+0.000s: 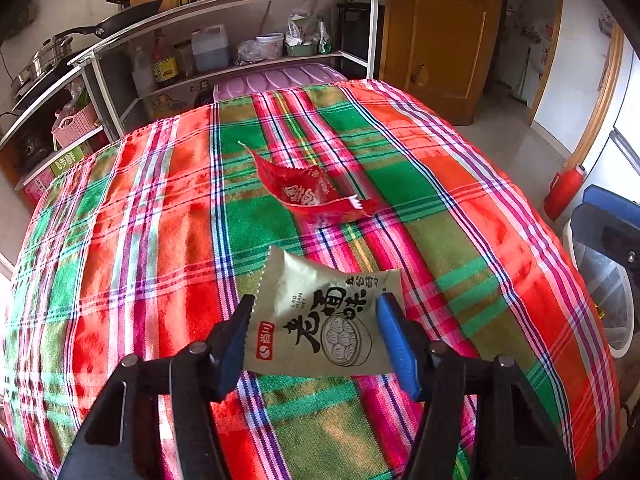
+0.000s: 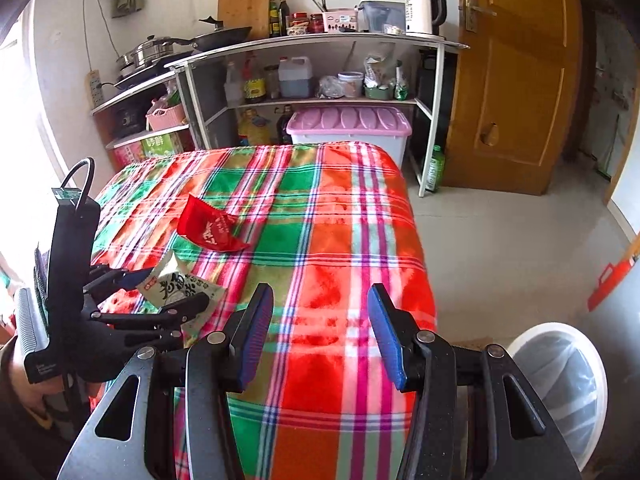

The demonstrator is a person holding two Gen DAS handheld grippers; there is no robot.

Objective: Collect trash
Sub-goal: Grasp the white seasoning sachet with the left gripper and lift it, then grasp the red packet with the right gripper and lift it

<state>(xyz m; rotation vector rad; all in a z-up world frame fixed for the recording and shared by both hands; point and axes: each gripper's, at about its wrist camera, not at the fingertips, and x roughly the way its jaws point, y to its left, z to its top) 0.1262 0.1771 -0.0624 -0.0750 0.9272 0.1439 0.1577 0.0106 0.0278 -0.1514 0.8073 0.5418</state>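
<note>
left jaws around the beige wrapper, right jaws empty

your left gripper (image 1: 316,340) sits low over the plaid-covered surface (image 1: 140,240) with the beige snack wrapper (image 1: 320,320) between its jaws. the pads meet the wrapper's two side edges, and its far corner tips up off the cloth, so you are grasping it across its width. from the right wrist view the same wrapper (image 2: 180,286) shows pinched in that gripper near the surface's left edge.

your right gripper (image 2: 320,332) hangs over the near right part of the cloth with its jaws spread apart and nothing between them.

the red wrapper (image 1: 312,192) lies crumpled on the cloth farther along, past the beige one and well apart from both grippers.

the white bin (image 2: 560,384) with a clear liner stands on the floor just beside the surface, to the right of your right gripper.
</note>
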